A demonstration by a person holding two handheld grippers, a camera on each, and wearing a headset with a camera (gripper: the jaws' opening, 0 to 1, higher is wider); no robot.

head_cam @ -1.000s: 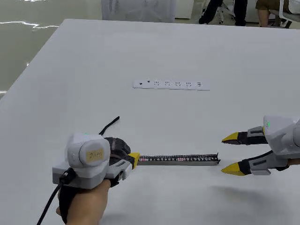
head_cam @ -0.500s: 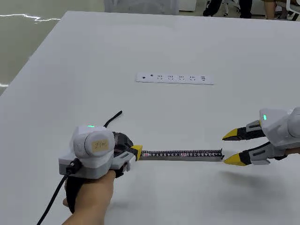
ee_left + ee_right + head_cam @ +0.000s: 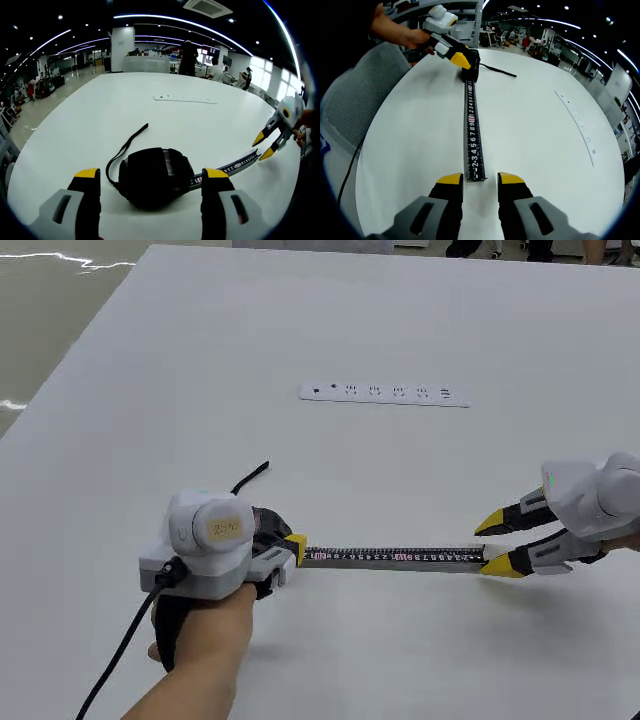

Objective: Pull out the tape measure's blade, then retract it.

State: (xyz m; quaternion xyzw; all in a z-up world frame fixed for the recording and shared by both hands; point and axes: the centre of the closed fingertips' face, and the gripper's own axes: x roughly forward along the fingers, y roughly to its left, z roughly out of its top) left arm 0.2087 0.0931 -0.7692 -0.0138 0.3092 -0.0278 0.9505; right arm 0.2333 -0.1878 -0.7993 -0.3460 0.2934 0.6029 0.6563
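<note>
Black tape measure [image 3: 155,176] sits inside left gripper [image 3: 151,173], blade [image 3: 472,130] reaching right gripper [image 3: 481,178].

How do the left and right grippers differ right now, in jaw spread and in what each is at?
The left gripper has its jaws wide, flanking the black tape measure case with a gap on each side. The right gripper has its jaws closer together. The left gripper sits at the case end, the right gripper at the free tip of the blade, which lies between its jaws, nearer one. Both are open, yellow-tipped and low over the white table.
</note>
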